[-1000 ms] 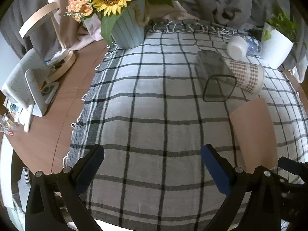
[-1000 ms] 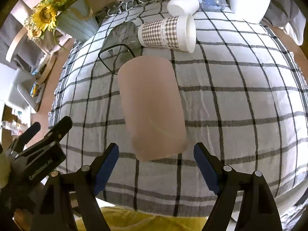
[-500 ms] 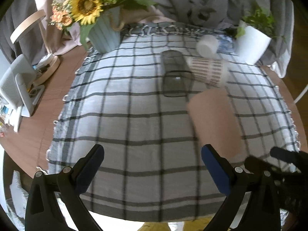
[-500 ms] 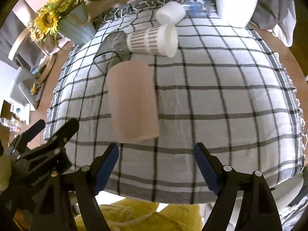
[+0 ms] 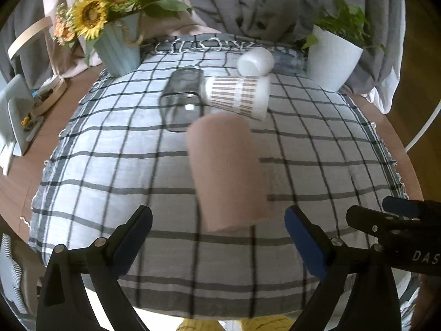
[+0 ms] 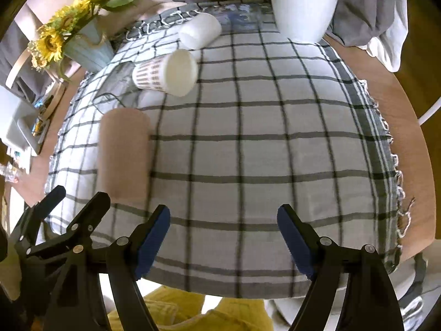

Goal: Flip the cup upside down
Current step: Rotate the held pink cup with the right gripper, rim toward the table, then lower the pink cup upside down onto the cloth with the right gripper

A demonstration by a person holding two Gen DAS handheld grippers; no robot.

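A tall pink cup (image 5: 227,171) stands mouth down on the checked cloth, straight ahead of my left gripper (image 5: 219,240), which is open and empty with the cup's base just beyond its fingertips. In the right wrist view the pink cup (image 6: 124,154) stands at the left. My right gripper (image 6: 223,237) is open and empty over bare cloth, right of the cup. A checked paper cup (image 5: 237,96), a dark glass (image 5: 182,102) and a white cup (image 5: 255,60) lie on their sides behind it.
A sunflower vase (image 5: 118,47) stands at the back left and a white plant pot (image 5: 332,55) at the back right. The cloth (image 6: 261,151) covers a round wooden table. My right gripper's frame (image 5: 399,220) shows at the right of the left wrist view.
Both grippers have pulled back from the table. The left one has swung right, so the pink cup now stands centred before it. The right one has swung right, so the cup now stands to its left.
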